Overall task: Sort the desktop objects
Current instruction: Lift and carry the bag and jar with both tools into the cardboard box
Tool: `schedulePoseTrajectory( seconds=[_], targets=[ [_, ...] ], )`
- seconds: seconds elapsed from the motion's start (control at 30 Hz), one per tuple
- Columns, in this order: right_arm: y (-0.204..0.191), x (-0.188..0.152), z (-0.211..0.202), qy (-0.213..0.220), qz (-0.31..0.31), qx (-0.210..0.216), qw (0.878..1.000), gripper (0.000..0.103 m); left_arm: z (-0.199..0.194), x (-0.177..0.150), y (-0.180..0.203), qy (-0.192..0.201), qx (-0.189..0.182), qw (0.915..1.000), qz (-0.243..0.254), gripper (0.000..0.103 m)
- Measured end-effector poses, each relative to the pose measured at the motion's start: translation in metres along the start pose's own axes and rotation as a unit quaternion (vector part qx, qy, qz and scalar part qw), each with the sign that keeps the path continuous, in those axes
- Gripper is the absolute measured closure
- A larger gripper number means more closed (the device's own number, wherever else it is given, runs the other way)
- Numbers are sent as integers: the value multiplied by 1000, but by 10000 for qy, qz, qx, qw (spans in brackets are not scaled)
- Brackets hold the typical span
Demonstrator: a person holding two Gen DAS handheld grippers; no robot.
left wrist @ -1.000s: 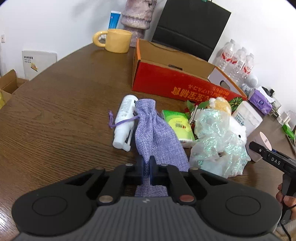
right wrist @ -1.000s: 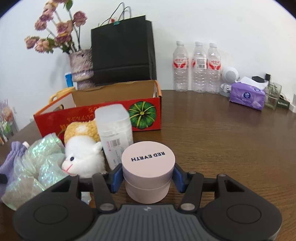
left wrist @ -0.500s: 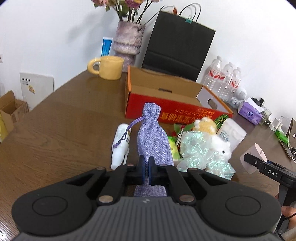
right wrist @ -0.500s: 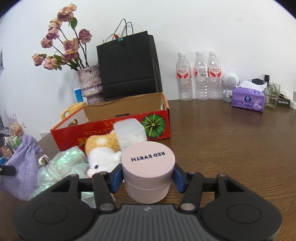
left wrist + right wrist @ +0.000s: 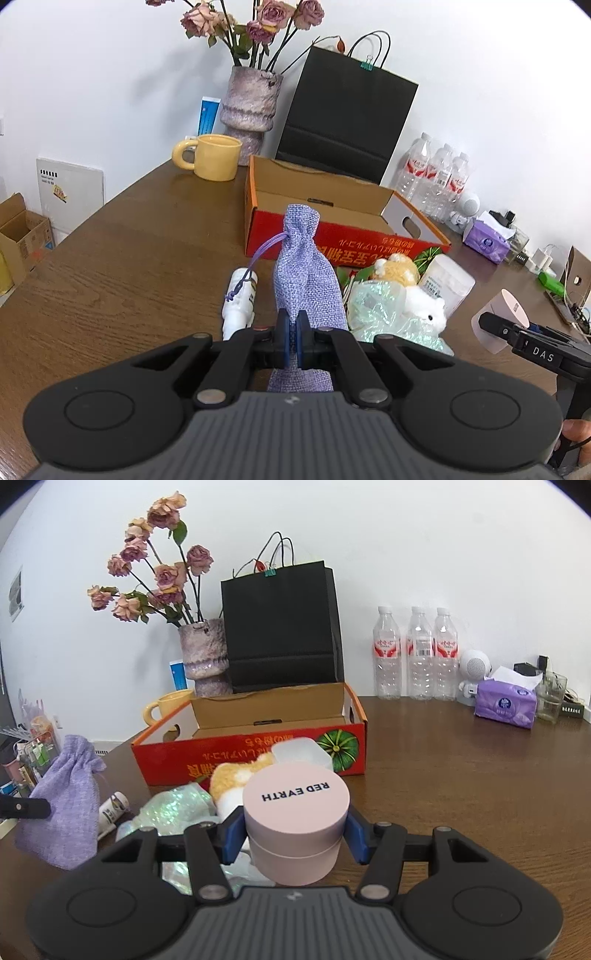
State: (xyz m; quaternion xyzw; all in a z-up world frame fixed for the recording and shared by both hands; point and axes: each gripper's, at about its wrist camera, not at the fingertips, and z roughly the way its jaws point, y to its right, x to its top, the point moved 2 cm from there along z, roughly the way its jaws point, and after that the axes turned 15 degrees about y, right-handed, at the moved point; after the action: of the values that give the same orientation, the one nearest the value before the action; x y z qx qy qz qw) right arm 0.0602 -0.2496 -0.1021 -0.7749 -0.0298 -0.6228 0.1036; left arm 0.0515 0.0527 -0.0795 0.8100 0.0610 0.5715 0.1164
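Observation:
My left gripper is shut on a purple cloth pouch and holds it upright above the table; the pouch also shows in the right wrist view. My right gripper is shut on a pink round jar marked RED EARTH, lifted above the table; the jar also shows in the left wrist view. An open red cardboard box stands behind the pile, also seen in the right wrist view. On the table lie a white bottle, an iridescent bag, a plush toy and a white container.
A yellow mug, a vase with roses and a black paper bag stand behind the box. Three water bottles, a purple tissue pack and a small white speaker stand at the back right.
Both grippers have risen: the left lifted the purple pouch off the table, the right lifted the pink jar. The pile now sits lower in both views.

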Motion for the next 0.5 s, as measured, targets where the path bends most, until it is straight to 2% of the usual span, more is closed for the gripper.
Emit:
schedulePoseTrajectory(
  seconds=[0.5],
  targets=[
    [-34, 52, 20, 301, -251, 240, 9989, 49, 5, 35, 10, 338, -392, 9986, 44, 99]
  ],
)
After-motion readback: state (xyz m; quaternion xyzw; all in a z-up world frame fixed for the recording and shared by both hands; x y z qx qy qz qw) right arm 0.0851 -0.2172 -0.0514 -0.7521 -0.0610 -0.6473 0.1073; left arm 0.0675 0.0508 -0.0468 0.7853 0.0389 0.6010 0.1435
